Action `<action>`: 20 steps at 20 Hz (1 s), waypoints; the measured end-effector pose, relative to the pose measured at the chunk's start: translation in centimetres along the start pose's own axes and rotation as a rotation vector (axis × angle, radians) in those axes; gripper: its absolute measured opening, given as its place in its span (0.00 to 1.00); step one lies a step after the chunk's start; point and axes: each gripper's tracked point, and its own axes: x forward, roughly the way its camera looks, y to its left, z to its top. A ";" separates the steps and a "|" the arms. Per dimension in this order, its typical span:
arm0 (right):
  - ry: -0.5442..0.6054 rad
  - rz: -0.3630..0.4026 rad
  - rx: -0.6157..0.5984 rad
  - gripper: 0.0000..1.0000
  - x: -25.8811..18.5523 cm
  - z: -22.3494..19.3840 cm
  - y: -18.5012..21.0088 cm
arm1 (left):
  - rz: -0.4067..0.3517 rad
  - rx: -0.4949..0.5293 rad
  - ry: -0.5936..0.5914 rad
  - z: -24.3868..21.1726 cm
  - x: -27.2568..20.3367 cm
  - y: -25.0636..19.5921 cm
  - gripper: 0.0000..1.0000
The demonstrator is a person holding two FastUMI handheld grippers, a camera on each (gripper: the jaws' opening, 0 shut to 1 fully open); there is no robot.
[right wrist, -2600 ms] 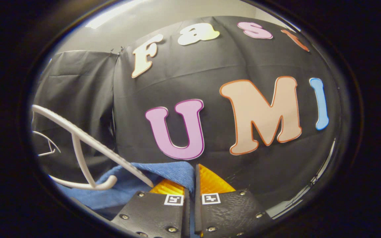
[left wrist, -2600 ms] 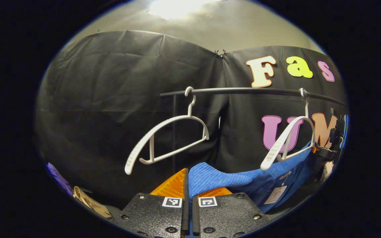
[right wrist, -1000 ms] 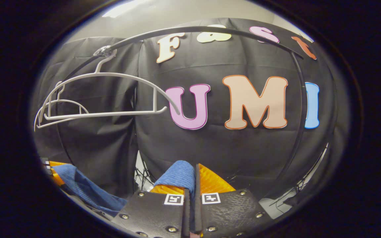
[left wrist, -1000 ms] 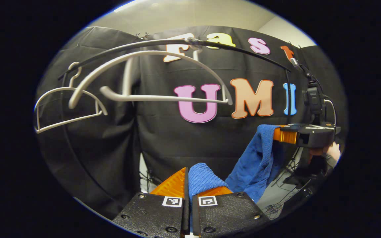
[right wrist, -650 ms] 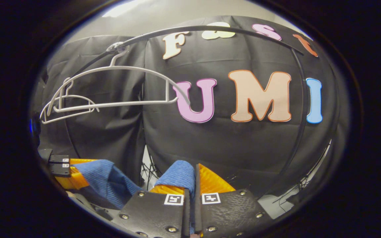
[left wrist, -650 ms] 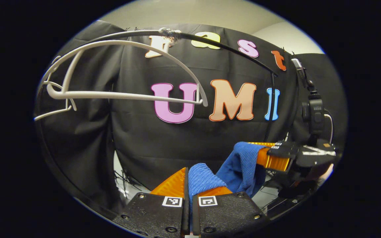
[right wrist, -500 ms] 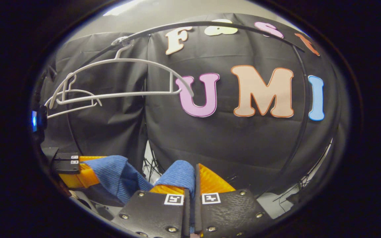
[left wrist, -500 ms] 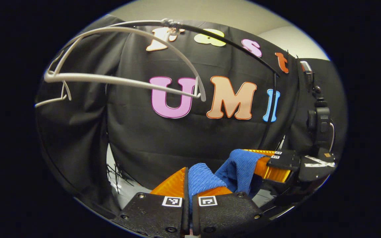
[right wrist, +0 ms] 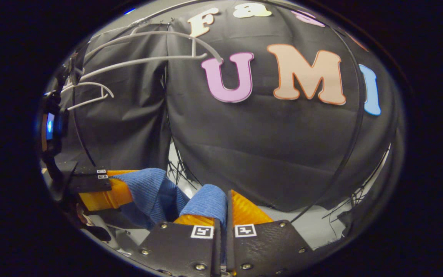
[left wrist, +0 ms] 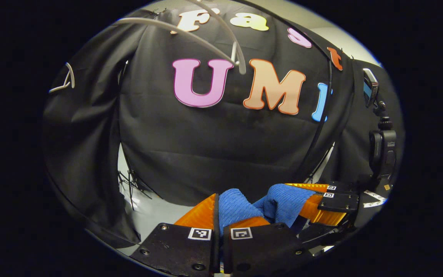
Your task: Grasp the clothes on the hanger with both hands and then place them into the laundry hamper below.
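Blue ribbed garment (left wrist: 240,202) bunched, slung between the two claws, off the white hangers (right wrist: 140,57) at 11 o'clock above. Left claw (left wrist: 218,215) clamped on one fold. Right claw (right wrist: 223,213) clamped on another (right wrist: 206,204); in the left gripper view it sits at 4 o'clock (left wrist: 313,200), just beside. Hamper not seen.
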 end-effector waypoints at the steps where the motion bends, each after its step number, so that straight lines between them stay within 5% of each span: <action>1: 0.022 -0.004 0.009 0.06 0.3 -1.0 -0.2 | 0.001 0.001 0.023 -1.0 0.3 0.1 0.04; 12: 0.327 -0.071 0.080 0.06 2.5 -13.5 -3.1 | 0.012 0.048 0.404 -13.2 3.0 0.4 0.05; 20: 0.364 -0.075 0.096 0.06 2.7 -14.8 -3.5 | 0.013 -0.008 0.674 -22.4 1.7 1.6 0.10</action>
